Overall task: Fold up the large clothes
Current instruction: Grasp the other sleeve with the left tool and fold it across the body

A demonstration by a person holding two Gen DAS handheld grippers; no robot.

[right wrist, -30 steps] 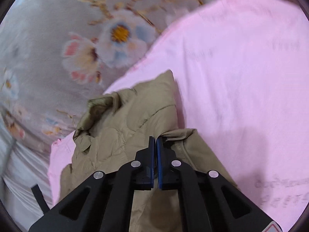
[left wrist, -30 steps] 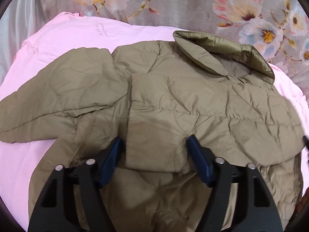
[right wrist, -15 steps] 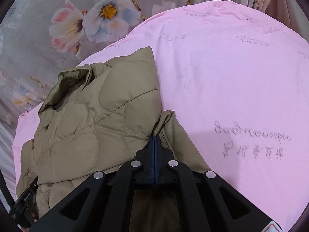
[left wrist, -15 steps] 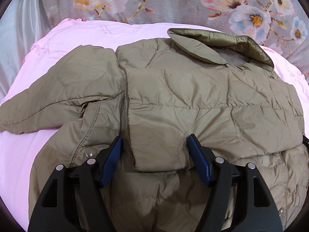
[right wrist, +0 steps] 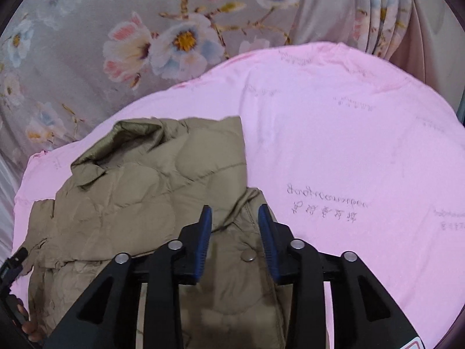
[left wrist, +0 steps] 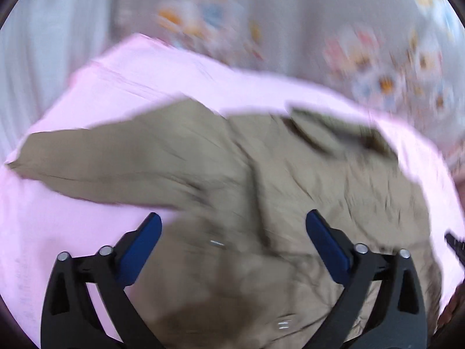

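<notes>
An olive quilted jacket [left wrist: 305, 180] lies on a pink sheet [left wrist: 87, 110], collar at the far side, one sleeve [left wrist: 96, 163] stretched out to the left. The left wrist view is motion-blurred. My left gripper [left wrist: 232, 224] is open and empty, hovering over the jacket's lower left part. In the right wrist view the jacket [right wrist: 139, 203] has its right sleeve folded across the body. My right gripper [right wrist: 234, 213] is open, its jaws partly apart above the jacket's right edge near a snap button [right wrist: 248, 256], holding nothing.
The pink sheet [right wrist: 348, 145] spreads wide to the right of the jacket. A grey floral curtain [right wrist: 145, 37] hangs behind it. The other gripper shows at the left edge of the right wrist view [right wrist: 11, 264].
My right gripper has opened and let go of the jacket fabric. My left gripper has swung to the left, so the outstretched sleeve now sits nearer the middle of its blurred view.
</notes>
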